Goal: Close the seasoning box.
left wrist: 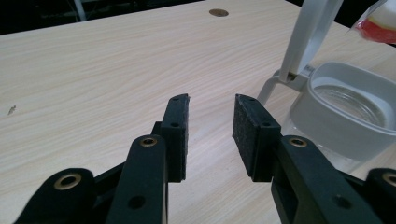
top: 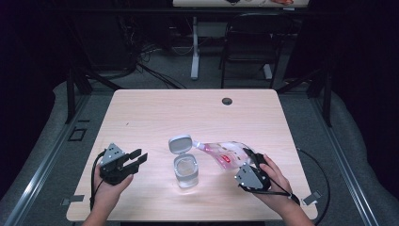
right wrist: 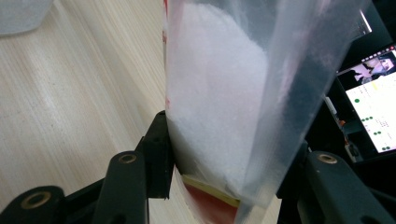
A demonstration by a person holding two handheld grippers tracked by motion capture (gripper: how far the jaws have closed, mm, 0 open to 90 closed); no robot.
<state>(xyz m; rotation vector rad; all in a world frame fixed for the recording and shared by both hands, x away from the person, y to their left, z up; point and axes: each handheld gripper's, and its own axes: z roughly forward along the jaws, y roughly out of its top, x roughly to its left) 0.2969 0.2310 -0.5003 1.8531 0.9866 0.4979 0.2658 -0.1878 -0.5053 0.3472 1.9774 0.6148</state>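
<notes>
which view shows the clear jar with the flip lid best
The left gripper view: the jar sits close, its grey rim and raised lid sharp, beside the open left tongs. The high view shows the whole jar, but small. The right gripper view catches only a blurred corner, top left.

Overhead light falls brightly on the table (top: pixel 155 113), the room around it dark. Glare sits beside the jar (top: pixel 186 170). The bag (right wrist: pixel 224 93) looks blurred close up.
</notes>
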